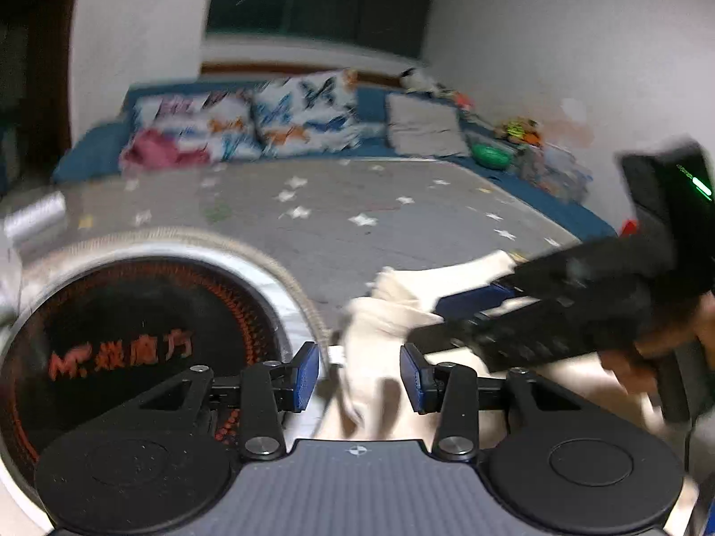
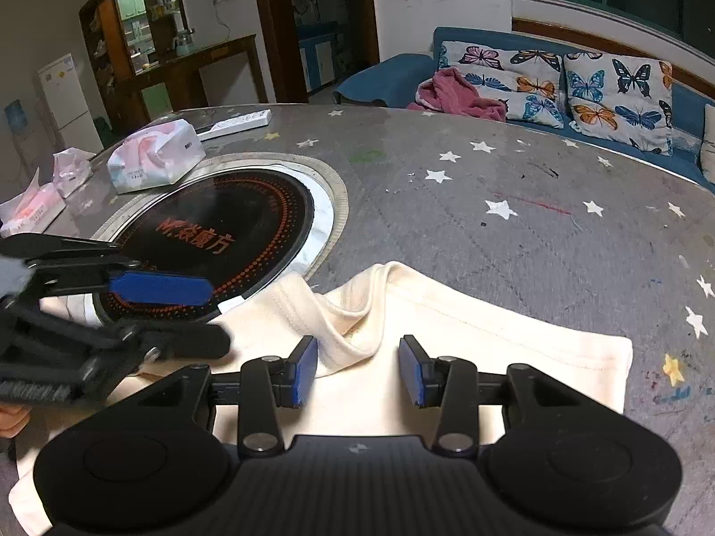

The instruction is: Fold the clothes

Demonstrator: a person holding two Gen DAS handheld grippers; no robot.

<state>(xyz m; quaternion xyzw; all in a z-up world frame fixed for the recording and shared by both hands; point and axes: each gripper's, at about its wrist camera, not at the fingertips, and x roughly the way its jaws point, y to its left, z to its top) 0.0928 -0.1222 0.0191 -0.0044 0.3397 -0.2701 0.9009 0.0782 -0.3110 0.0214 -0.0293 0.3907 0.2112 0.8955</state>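
Cream cotton garment (image 1: 380,312) lies bunched on the grey star-printed desk (image 1: 313,205) in the blurred left wrist view; the left gripper (image 1: 359,377) hovers over it, jaws partly open with cloth between but not pinched, while the right gripper (image 1: 473,308) reaches in, its grasp unclear here. From the right wrist view, the garment (image 2: 491,339) looks soft and ribbed at its curled neckline (image 2: 339,312), beside the glossy black round cooktop (image 2: 214,241). The right gripper (image 2: 357,368) stands half open, empty, straddling that neckline. Flattening the collar before pinching would likely give a cleaner fold.
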